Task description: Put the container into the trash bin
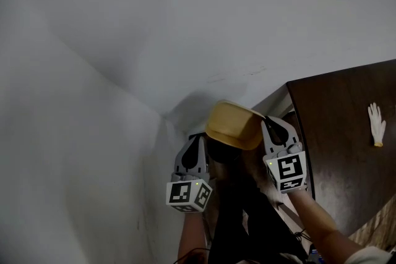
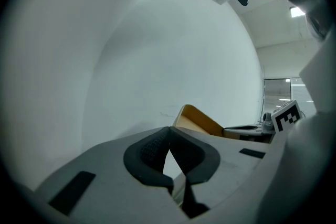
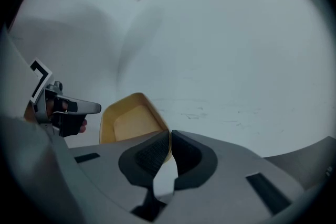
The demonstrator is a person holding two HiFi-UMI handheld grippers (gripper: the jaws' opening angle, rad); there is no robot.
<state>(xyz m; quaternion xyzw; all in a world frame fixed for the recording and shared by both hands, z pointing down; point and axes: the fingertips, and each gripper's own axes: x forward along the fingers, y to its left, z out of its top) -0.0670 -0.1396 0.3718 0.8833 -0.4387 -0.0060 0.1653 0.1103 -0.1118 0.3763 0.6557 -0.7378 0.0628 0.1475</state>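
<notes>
While my right gripper (image 1: 267,120) pinches its rim, the container (image 1: 234,125) hangs tilted in the air, close in front of a white wall (image 1: 185,21). Through the right gripper view I see the jaws pressed together on the thin yellow edge. My left gripper (image 1: 199,139) sits just beside the container on its other side, jaws closed on nothing. Off right, a white glove (image 1: 376,123) lies on a dark surface (image 1: 346,157).
</notes>
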